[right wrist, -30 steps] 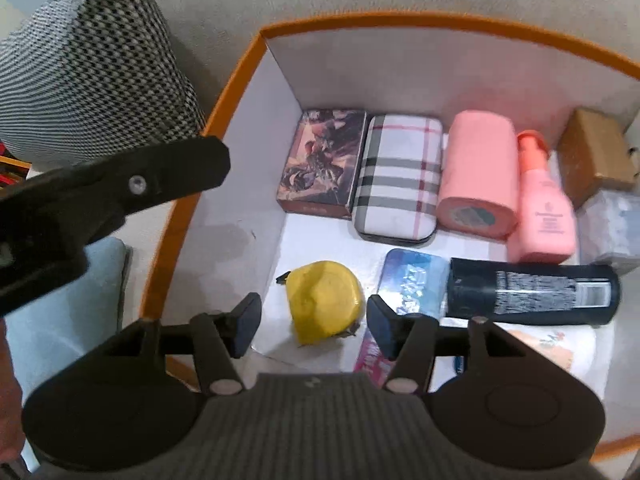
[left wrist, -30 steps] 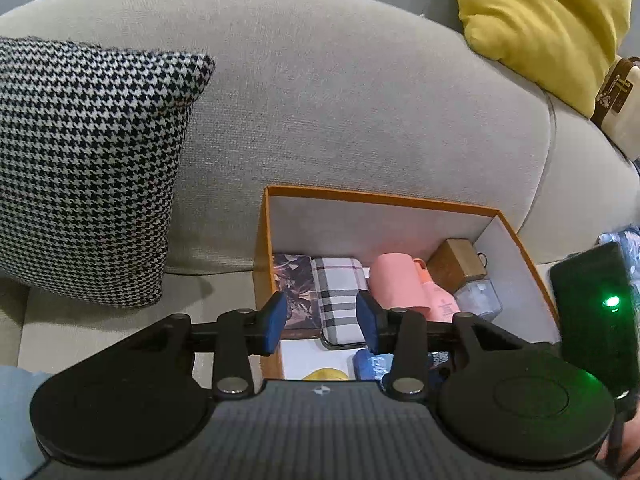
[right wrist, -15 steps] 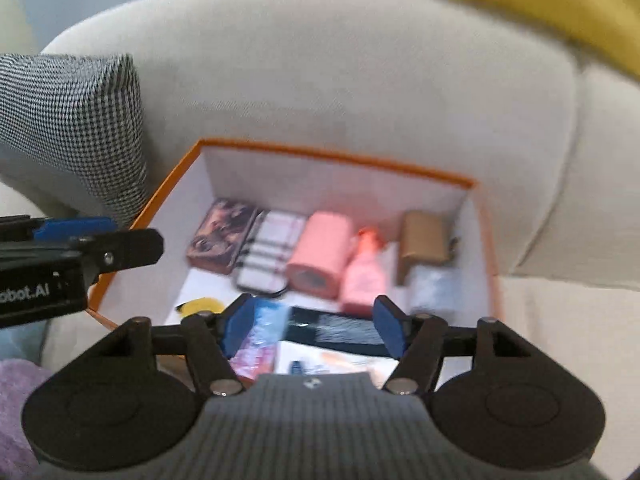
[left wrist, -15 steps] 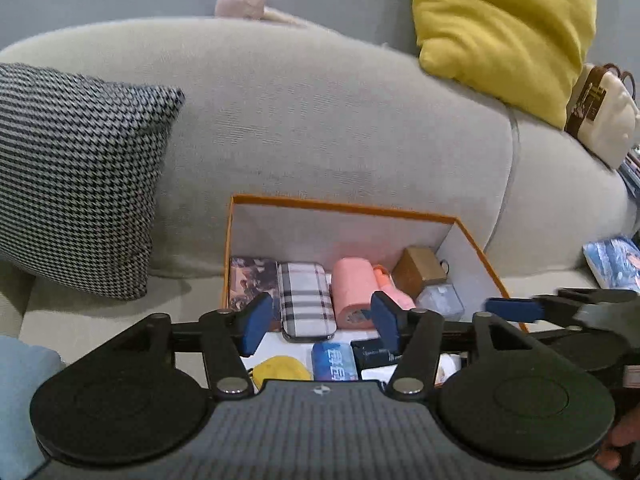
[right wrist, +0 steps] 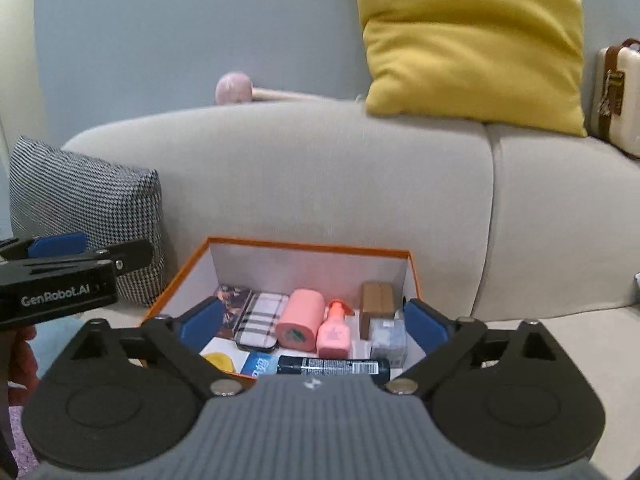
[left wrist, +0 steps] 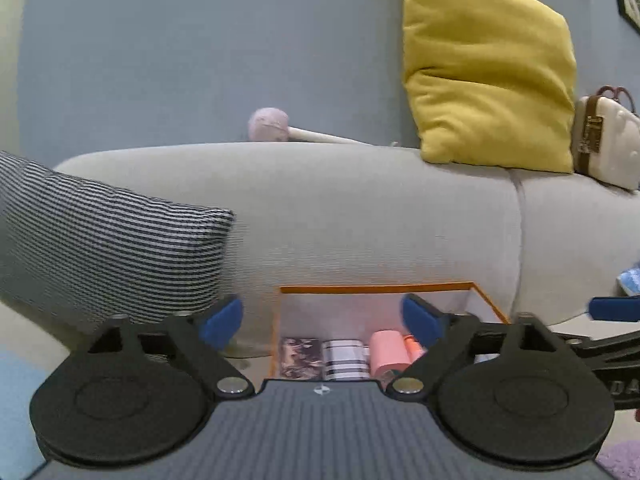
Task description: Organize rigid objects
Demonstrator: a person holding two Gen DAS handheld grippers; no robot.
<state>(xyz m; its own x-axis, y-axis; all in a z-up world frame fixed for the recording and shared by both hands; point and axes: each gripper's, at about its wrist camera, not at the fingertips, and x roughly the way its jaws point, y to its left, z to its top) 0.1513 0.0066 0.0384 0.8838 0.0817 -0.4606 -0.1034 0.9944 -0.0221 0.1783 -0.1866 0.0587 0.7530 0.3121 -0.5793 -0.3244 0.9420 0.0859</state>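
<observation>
An orange-rimmed box (right wrist: 312,245) stands on the sofa seat and holds several items: a plaid case (right wrist: 260,320), a pink roll (right wrist: 301,319), a pink spray bottle (right wrist: 334,330), a brown box (right wrist: 376,305), a black can (right wrist: 332,367) and a yellow object (right wrist: 218,360). The box also shows in the left wrist view (left wrist: 376,290). My right gripper (right wrist: 312,322) is open and empty, drawn back in front of the box. My left gripper (left wrist: 322,318) is open and empty, held back from the box's left side.
A houndstooth pillow (right wrist: 88,204) leans on the beige sofa back (right wrist: 320,176) left of the box. A yellow cushion (right wrist: 472,40) and a cream case (right wrist: 618,96) sit on top of the back. A pink massage hammer (right wrist: 234,88) lies there too.
Both grippers have pulled back and tilted up from the box, and their jaws have opened wider. The yellow object stays lying in the box.
</observation>
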